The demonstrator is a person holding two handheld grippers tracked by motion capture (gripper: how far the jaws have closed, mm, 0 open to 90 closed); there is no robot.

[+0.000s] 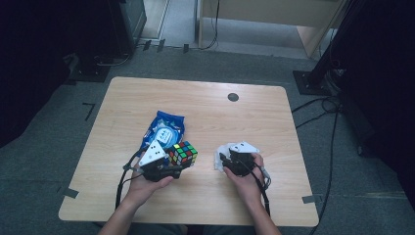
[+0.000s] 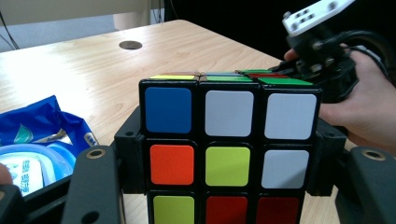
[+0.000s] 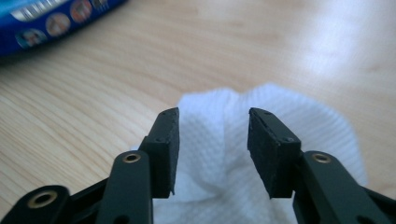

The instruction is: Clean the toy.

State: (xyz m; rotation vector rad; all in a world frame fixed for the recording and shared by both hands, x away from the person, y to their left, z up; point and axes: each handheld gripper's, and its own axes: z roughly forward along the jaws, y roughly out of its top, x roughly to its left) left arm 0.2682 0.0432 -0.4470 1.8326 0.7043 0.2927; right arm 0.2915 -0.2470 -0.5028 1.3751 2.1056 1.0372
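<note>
Two claws: both over table (image 1: pixel 205 98), near its front edge
left claw (image 1: pixel 180 165): clamped on cube (image 1: pixel 183 152), wipes pack (image 1: pixel 164 129) just behind
right claw (image 1: pixel 222 162): released, jaws astride white tissue (image 1: pixel 221 151), pads clear

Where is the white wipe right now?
The white wipe lies on the table's near right part in the high view, under the right gripper's open jaws, right of the puzzle cube.

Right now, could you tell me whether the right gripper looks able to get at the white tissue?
Probably yes: the right gripper stands open with the white tissue lying between its jaws, nothing blocking.
</note>
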